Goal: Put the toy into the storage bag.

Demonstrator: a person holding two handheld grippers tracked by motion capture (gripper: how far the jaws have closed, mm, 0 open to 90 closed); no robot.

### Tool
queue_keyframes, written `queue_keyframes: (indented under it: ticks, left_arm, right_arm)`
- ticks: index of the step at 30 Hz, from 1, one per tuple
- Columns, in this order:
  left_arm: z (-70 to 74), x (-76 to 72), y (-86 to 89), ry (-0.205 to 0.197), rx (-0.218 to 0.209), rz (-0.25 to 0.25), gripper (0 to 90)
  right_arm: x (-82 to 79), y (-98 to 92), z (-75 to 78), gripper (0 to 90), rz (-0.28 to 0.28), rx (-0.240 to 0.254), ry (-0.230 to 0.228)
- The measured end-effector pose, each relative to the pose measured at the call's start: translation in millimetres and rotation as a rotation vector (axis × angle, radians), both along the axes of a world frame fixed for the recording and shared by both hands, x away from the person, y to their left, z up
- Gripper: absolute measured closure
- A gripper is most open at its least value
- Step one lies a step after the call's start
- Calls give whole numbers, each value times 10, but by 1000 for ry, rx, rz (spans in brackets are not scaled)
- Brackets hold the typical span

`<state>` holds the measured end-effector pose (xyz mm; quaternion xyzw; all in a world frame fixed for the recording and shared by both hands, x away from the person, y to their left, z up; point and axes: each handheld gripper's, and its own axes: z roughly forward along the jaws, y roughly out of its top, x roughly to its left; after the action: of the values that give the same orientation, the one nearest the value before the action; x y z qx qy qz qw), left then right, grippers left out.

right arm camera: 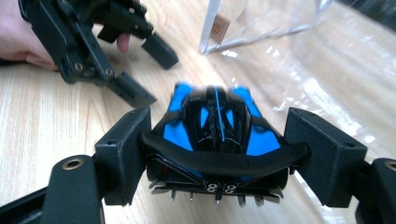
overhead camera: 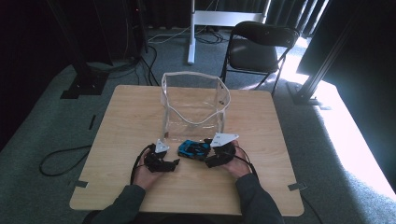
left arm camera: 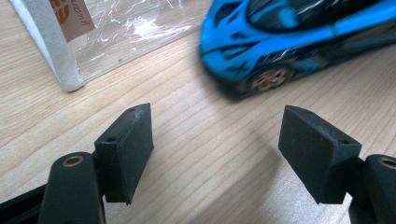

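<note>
My right gripper [right arm camera: 217, 154] is clamped on the blue toy car [right arm camera: 215, 140]: both black pads press the car's rear flanks, just ahead of its dark rear wing, and the car's nose points away from me toward my other hand. In the high view the car [overhead camera: 193, 149] sits between my two hands, toward the near edge of the desk [overhead camera: 130, 107] and about midway between its left and right edges.

My left gripper [left arm camera: 215, 149] is open, its jaws spread wide over bare wood with nothing between them; the car's front wheel [left arm camera: 269, 79] lies just beyond the pads, not touching them.

Just past the car stands a clear plastic bag [overhead camera: 195, 106] with a white trim, upright and open at the top, near the middle of the desk. Behind the desk's far edge a black folding chair [overhead camera: 258, 49] stands on the grey carpet.
</note>
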<state>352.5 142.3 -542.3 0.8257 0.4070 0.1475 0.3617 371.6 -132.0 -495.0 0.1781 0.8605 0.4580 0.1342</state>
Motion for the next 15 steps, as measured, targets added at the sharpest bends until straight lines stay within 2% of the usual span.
queue_keyframes:
  ticks: [6,15]
  left_arm:
    - [1,-3,-4,-1,4,0,266]
    - [-3,-5,-5,-3,2,1,266]
  right_arm:
    - [-10,-73,173,246,-17,-3,-26]
    - [-27,-205,304,246,-36,18,-44]
